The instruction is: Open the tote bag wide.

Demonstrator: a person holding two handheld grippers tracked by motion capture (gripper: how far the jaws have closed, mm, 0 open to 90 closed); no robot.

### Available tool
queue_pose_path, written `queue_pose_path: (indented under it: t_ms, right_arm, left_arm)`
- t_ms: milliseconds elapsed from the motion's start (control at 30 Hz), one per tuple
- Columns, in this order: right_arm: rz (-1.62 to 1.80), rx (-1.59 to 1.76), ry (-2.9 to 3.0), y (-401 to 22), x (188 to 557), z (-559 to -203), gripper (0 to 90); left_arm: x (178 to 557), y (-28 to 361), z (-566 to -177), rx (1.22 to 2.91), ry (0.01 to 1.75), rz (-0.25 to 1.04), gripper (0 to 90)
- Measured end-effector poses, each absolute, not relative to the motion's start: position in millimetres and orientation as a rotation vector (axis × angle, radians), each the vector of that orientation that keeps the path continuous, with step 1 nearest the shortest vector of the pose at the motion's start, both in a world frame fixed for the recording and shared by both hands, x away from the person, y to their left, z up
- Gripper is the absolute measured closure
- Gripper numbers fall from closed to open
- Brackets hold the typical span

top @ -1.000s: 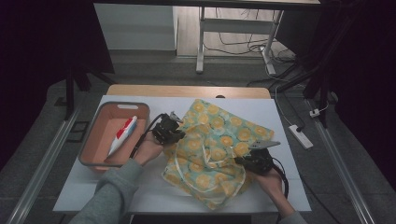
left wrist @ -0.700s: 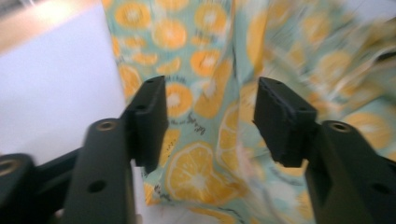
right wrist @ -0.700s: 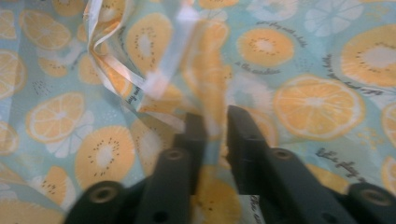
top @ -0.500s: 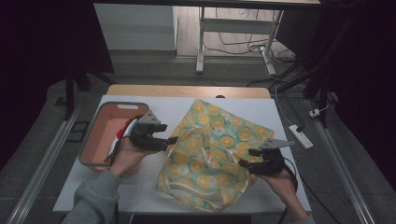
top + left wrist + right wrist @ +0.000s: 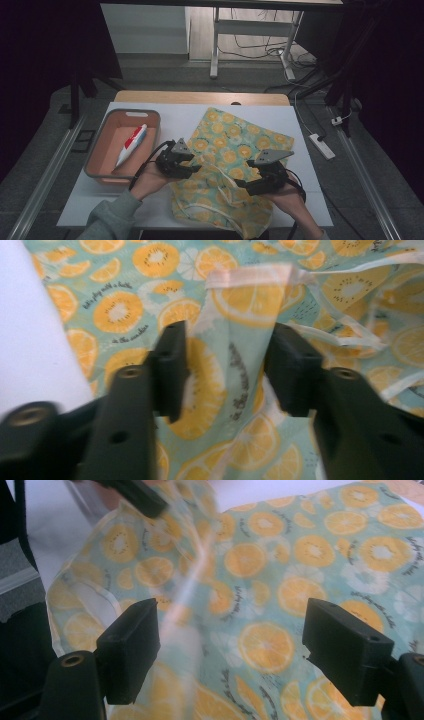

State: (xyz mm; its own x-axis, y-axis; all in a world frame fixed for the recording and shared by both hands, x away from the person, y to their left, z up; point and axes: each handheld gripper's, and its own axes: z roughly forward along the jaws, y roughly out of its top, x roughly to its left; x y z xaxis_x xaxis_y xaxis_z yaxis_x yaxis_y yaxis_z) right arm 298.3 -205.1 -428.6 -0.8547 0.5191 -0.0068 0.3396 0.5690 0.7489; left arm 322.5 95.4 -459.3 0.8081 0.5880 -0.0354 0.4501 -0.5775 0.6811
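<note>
1. Reaching in from the bottom edge of the high view, a grey sleeve [image 5: 107,220] and a bare hand on the left carry the left gripper [image 5: 192,169], while the other hand [image 5: 292,200] carries the right gripper [image 5: 240,185].
2. Both grippers sit over the near half of a cloth [image 5: 235,160] printed with orange slices on a pale green ground, which lies on the white table [image 5: 310,145].
3. The near part of the cloth is bunched and folded, with pale edging strips showing; its far part lies flat and reaches toward the far side of the table.
4. In the left gripper view, the jaws stand apart with a raised fold of the cloth [image 5: 235,365] between them; the left jaw seems to touch the fabric, but whether the fold is pinched cannot be told.
5. In the right gripper view, the right gripper [image 5: 232,650] is released, its jaws spread wide above the cloth [image 5: 310,555], with a blurred pale strip [image 5: 192,600] rising just beside one jaw.
6. Left of the cloth, apart from it, an orange bin [image 5: 150,116] with a grey rim holds a white tube [image 5: 131,145] with red and blue marks, lying lengthwise.
7. Beyond the table, a white power strip [image 5: 321,146] lies on the grey floor at the right, and the legs of another table [image 5: 215,45] stand farther back among cables.
</note>
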Motion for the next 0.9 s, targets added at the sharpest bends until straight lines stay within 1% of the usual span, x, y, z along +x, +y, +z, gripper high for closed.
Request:
queue_pose_path:
  t_ms: [133, 267, 333, 400, 433, 500, 533, 567, 600, 700, 800, 900]
  right_arm:
    - [1.117, 0.636, 2.651, -176.1, 298.4, -432.3, 21.2]
    - [0.994, 0.663, 2.73, -148.3, 320.4, -451.7, 22.4]
    - [0.924, 0.706, 2.777, -139.8, 335.0, -466.5, 26.1]
    - [0.852, 0.719, 2.823, -134.3, 343.0, -480.3, 34.8]
    - [0.827, 0.721, 2.854, -132.6, 344.8, -486.3, 43.3]
    - [0.792, 0.721, 2.918, -131.9, 346.7, -495.2, 70.4]
    - [0.797, 0.715, 2.936, -132.5, 347.2, -496.6, 80.1]
    - [0.816, 0.711, 2.937, -134.0, 347.4, -494.6, 85.1]
    - [0.859, 0.725, 2.926, -135.9, 347.9, -490.3, 87.9]
    - [1.038, 0.756, 2.841, -146.1, 354.4, -468.6, 88.7]
    - [1.179, 0.797, 2.744, -154.7, 363.7, -448.8, 88.9]
    - [1.281, 0.831, 2.664, -159.3, 374.2, -437.0, 88.9]
  left_arm:
    - [329.4, 95.8, -462.6, 2.278, 0.786, 0.252, 63.6]
    - [331.2, 97.9, -463.9, 2.263, 0.801, 0.251, 63.8]
    - [331.9, 99.0, -464.4, 2.258, 0.808, 0.254, 63.8]
    - [332.8, 99.8, -465.0, 2.252, 0.812, 0.248, 64.1]
    - [333.0, 99.8, -465.2, 2.253, 0.811, 0.248, 64.1]
    - [333.0, 99.4, -465.4, 2.248, 0.808, 0.245, 64.0]
    - [333.0, 99.3, -465.2, 2.248, 0.805, 0.248, 63.8]
    - [333.1, 100.0, -464.4, 2.24, 0.803, 0.252, 63.1]
    - [332.8, 101.2, -462.9, 2.225, 0.804, 0.252, 61.4]
    - [332.0, 110.3, -453.6, 2.161, 0.81, 0.235, 55.3]
    - [328.6, 122.4, -437.9, 2.096, 0.822, 0.262, 45.4]
    - [323.7, 136.4, -422.9, 2.041, 0.82, 0.277, 40.4]
